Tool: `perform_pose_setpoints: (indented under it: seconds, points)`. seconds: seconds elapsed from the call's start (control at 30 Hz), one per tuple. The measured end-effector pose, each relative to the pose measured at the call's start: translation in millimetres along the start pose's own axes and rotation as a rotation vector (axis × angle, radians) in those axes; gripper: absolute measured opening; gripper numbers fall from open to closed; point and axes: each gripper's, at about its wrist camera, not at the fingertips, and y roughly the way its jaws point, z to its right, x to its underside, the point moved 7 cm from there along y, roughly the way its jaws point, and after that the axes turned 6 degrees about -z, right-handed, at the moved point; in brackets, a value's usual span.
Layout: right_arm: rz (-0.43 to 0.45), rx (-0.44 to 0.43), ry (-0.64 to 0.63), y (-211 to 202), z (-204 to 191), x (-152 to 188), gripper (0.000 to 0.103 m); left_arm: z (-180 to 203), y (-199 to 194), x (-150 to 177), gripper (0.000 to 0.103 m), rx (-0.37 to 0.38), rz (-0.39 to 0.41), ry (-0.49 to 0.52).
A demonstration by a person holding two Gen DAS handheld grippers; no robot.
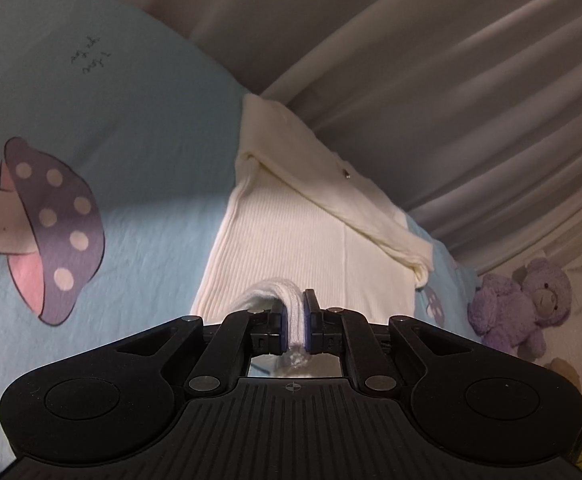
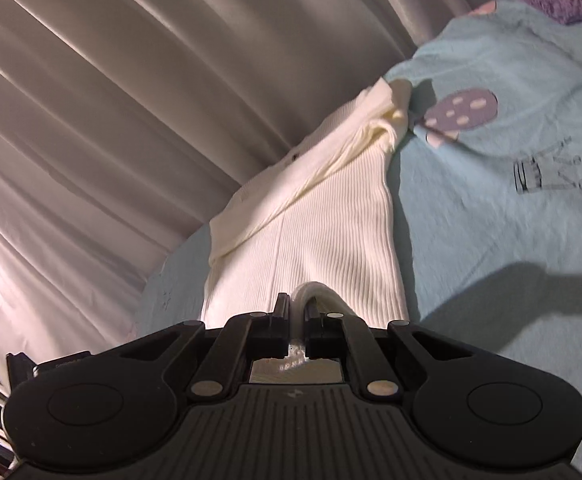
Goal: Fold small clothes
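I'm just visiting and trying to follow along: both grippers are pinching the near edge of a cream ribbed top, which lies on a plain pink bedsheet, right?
Nearly. Both the left gripper and the right gripper are shut on the near edge of the cream ribbed knit top, but the bedsheet is light blue with purple mushroom prints, not plain pink. The left wrist view shows this best.

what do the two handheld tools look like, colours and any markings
Both match: the left tool and right tool are matte black plastic with a ribbed centre plate, a round disc on each side, silver pivot pins and a small crosshair mark. The left tool's pads look blue-edged. No cables or sleeves visible.
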Motion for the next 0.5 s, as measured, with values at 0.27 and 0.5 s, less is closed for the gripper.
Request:
perform_pose_setpoints:
  seconds: [0.27, 0.5]
  points:
    - [0.150, 0.236, -0.082, 35.0, 14.9, -42.5, 0.013, -0.1, 54.2, -43.6, 0.013, -0.098, 0.056, 0.033]
    - [0.025, 0.299, -0.201, 60.9, 24.9, -31.2, 0.040, -3.2, 79.7, -41.9, 0.037, -0.126, 0.012, 0.181]
